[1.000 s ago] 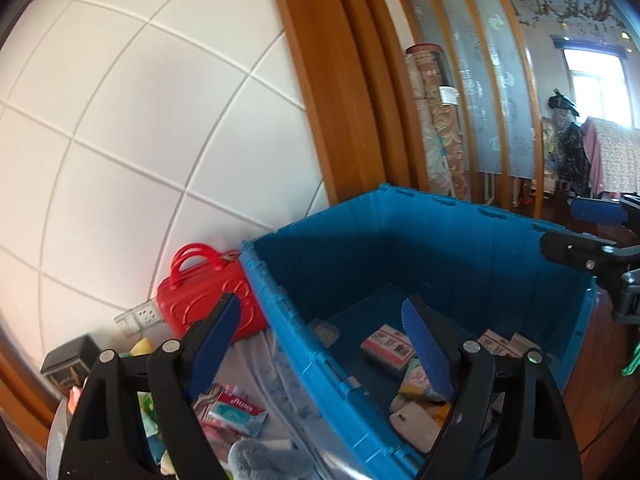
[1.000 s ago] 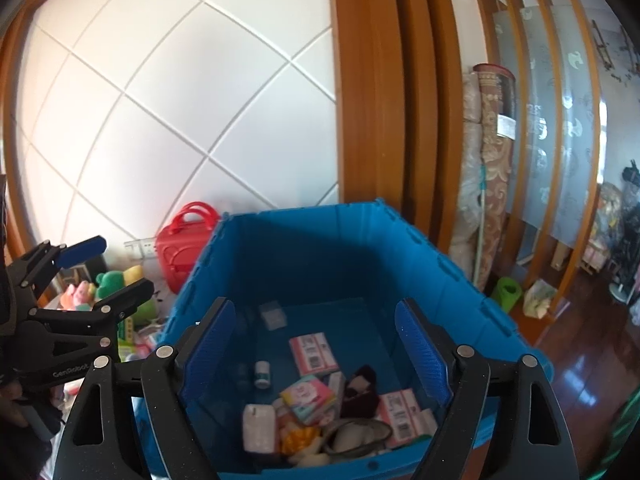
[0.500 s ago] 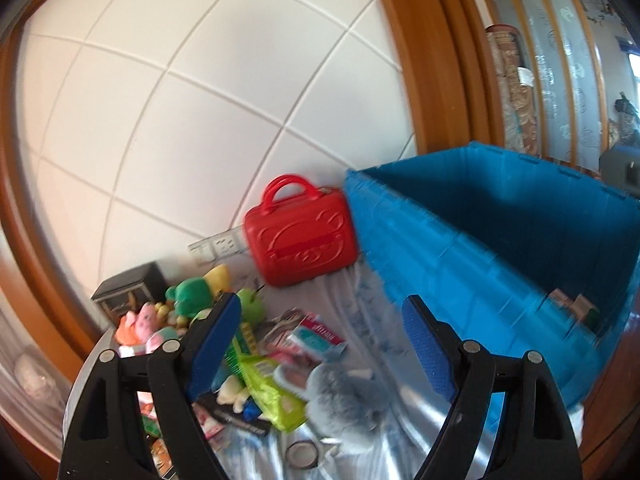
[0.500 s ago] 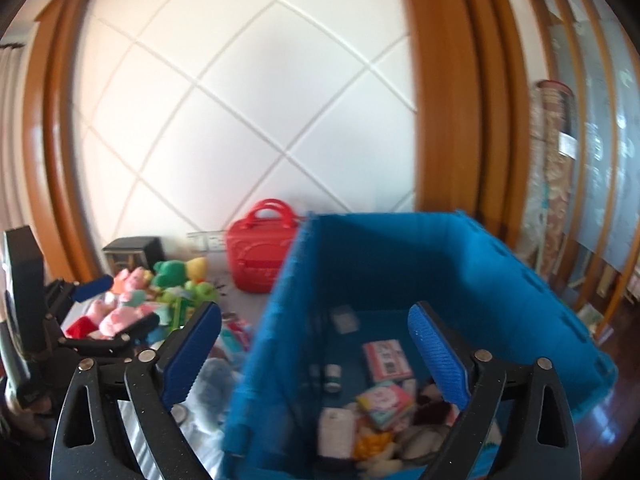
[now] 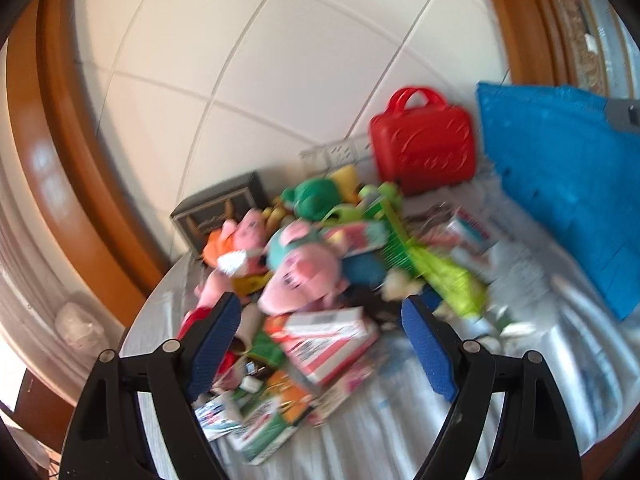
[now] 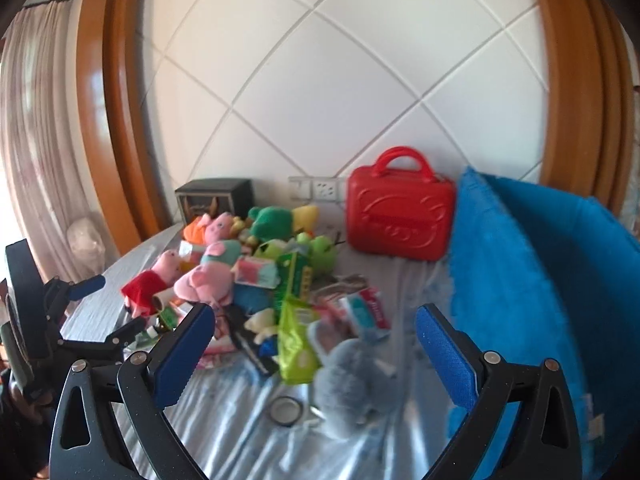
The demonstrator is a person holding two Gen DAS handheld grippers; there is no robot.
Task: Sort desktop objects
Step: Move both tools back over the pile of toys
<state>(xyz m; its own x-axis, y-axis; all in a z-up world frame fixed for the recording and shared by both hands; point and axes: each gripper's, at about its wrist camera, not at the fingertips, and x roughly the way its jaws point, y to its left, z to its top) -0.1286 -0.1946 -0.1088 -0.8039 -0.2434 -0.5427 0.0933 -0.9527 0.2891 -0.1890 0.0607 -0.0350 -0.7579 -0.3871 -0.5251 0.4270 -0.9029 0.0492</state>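
A pile of toys and packets lies on the table: pink pig plush toys (image 5: 304, 272) (image 6: 208, 276), a green plush (image 5: 316, 196) (image 6: 272, 220), a pink and white box (image 5: 328, 340), a lime green packet (image 5: 448, 276) (image 6: 296, 344) and a grey furry toy (image 6: 352, 388). The blue bin (image 5: 560, 184) (image 6: 532, 280) stands on the right. My left gripper (image 5: 320, 344) is open and empty above the near pile. My right gripper (image 6: 312, 356) is open and empty above the grey furry toy. The left gripper also shows in the right wrist view (image 6: 104, 308).
A red toy suitcase (image 5: 424, 148) (image 6: 400, 216) stands against the tiled wall beside the bin. A dark box (image 5: 224, 208) (image 6: 216, 198) sits at the back left. A tape ring (image 6: 286, 410) lies on the wrinkled table cover (image 5: 520, 400). A wall socket (image 6: 316, 188) is behind.
Both grippers have swung left, away from over the blue bin toward the pile of toys. Both stayed open and empty.
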